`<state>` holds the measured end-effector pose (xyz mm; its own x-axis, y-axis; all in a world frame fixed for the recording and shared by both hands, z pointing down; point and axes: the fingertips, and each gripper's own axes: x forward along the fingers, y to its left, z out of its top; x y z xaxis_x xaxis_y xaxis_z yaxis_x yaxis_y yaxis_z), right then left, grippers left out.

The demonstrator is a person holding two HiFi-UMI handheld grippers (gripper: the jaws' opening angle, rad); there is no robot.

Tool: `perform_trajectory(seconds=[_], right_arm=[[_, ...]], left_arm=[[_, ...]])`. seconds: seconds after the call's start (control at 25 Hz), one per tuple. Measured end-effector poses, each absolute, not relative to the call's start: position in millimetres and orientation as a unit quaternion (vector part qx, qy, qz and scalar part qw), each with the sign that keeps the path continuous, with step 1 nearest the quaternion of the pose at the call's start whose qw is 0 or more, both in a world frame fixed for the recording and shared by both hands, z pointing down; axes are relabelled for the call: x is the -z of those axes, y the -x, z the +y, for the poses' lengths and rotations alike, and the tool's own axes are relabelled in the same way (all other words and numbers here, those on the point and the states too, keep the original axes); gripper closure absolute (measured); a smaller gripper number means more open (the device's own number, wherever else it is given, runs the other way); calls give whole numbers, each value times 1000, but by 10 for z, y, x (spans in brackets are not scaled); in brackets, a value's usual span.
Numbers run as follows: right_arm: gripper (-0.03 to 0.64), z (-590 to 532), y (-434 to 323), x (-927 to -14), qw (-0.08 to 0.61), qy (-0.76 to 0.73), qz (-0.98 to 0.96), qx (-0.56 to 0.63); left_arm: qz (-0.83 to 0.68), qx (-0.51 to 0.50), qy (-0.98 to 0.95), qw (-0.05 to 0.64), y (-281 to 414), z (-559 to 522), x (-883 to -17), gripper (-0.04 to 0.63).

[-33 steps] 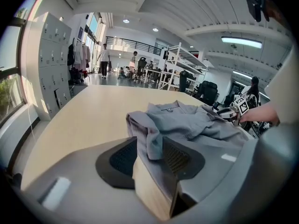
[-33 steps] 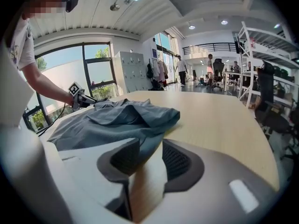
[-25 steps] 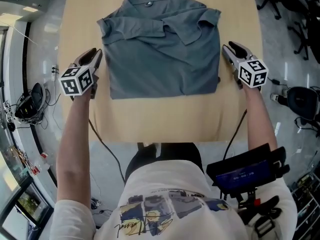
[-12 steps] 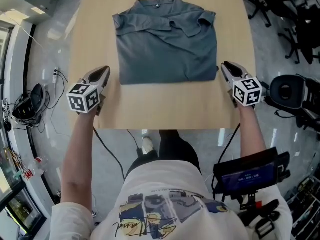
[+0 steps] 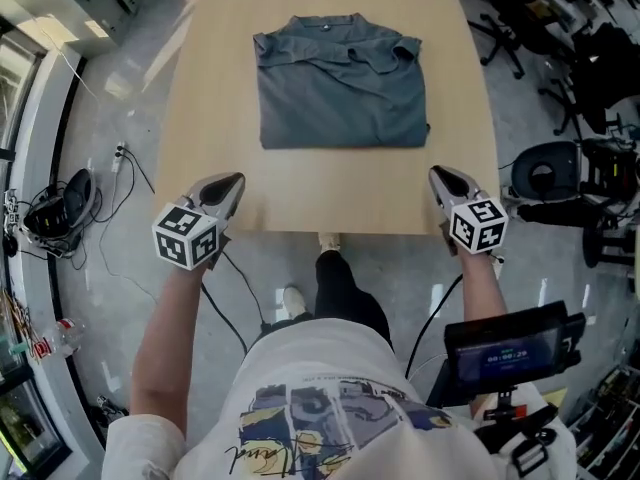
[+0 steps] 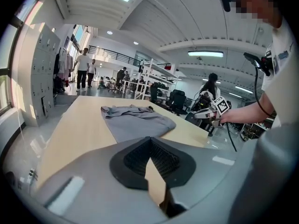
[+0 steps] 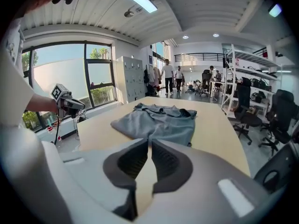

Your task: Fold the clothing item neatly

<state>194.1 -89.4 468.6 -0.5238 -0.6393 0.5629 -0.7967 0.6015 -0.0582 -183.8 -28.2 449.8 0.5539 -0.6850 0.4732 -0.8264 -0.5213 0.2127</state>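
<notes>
Folded grey shirt (image 5: pixel 343 86) lies on the counter's (image 5: pixel 330 193) far half (collar away). At the near edge, left gripper (image 5: pixel 232 181) jaws meet, empty; right gripper (image 5: pixel 438 174) jaws, just closing, stand a slit apart, empty.

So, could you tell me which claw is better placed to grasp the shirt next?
Right, marginally: the right claw sits closer to a near corner of the grey shirt than the left claw. Both are empty, off the cloth; the right jaws have just been closing on nothing.
</notes>
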Motion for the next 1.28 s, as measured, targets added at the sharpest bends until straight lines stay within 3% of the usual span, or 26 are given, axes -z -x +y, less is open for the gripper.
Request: perform_trajectory(seconds=[0.6,1.28], right_arm=[[594,776,-1316,-3970,213,-402,-884,-110],[594,1542,-1249,-3654,204,-363,-906,-81]], left_arm=[[-382,-150,-898,157,1459,1335,-3836,588],[-370,-142,-910,125,920,1927,-3427,588]])
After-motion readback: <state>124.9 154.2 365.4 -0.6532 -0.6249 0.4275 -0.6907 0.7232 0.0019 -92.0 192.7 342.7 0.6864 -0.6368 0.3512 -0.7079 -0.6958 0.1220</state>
